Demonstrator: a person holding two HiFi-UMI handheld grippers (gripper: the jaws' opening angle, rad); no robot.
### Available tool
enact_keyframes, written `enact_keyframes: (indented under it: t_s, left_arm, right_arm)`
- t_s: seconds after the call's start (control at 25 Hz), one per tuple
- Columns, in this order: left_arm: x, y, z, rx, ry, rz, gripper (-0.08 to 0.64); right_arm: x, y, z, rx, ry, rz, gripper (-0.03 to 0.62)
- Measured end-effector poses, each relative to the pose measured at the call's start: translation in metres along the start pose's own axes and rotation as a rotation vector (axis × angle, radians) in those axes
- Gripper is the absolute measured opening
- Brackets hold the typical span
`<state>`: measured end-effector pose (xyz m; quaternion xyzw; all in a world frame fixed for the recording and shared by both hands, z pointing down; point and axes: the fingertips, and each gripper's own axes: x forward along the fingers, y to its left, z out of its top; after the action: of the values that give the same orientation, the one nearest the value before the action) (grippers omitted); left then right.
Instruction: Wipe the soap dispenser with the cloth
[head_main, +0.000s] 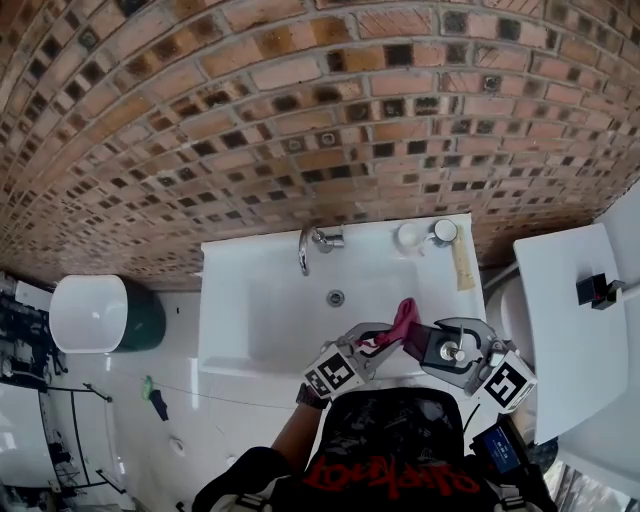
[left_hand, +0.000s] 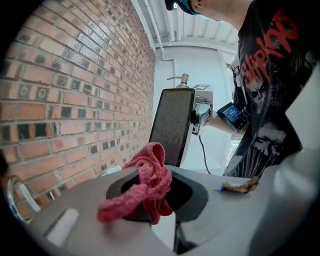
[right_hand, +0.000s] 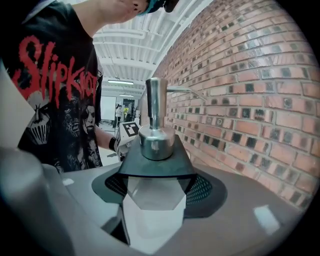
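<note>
Soap dispenser (right_hand: 156, 142) — in right tongs (right_hand: 156, 186), cloth (left_hand: 146, 184) beside

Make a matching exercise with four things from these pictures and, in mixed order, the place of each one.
Things:
1. cloth
2. soap dispenser
3. tap
4. drain

Places:
A. in the bottom of the sink
B. between the jaws of the right gripper
C. at the back edge of the sink, by the brick wall
D. between the jaws of the left gripper

Pairs: 1-D, 2-B, 3-C, 4-A
</note>
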<state>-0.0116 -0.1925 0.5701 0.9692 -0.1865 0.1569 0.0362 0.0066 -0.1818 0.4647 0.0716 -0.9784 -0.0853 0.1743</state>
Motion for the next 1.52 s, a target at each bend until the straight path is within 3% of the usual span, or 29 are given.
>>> enact_keyframes:
  t_s: [0.12,0.2,0.4,0.6,0.72,0.84,1.2,1.4,1.52]
  left_arm:
    - [0.006,0.0,-0.007,-0.008,0.019,-0.003,0.048]
    - [0.008,-0.002,-0.01,-0.01,0.034,-0.001,0.048]
    - [0.003,-0.001,-0.023,0.017,0.101,0.014,0.048]
    - [-0.023,0.0,0.029,-0.077,-0.153,0.024,0.049]
    - [-0.03,-0.005,0.066,-0.128,-0.282,-0.014,0.049]
    - [-0.033,-0.008,0.085,-0.152,-0.368,-0.047,0.049]
    - [-0.05,0.024,0.056,-0.202,-0.269,0.145,0.049]
    - [-0.058,0.043,0.046,-0.241,-0.257,0.258,0.049]
    - [-0.057,0.045,0.047,-0.254,-0.251,0.305,0.048]
  right_arm:
    - [-0.002,0.003,0.014,-0.001,-0.081,0.028,0.305]
    - [0.002,0.004,0.012,0.018,-0.08,0.041,0.305]
    - [0.018,0.008,-0.037,0.022,0.128,0.038,0.305]
    - [0.041,0.007,-0.088,-0.016,0.302,0.059,0.304]
    - [0.059,-0.003,-0.112,0.058,0.265,0.06,0.304]
    - [0.072,-0.02,-0.144,0.118,0.278,0.009,0.305]
    - [0.074,-0.075,-0.227,0.217,0.362,-0.092,0.305]
    - [0.079,-0.123,-0.308,0.326,0.479,-0.23,0.305]
    - [0.077,-0.143,-0.343,0.391,0.497,-0.321,0.304]
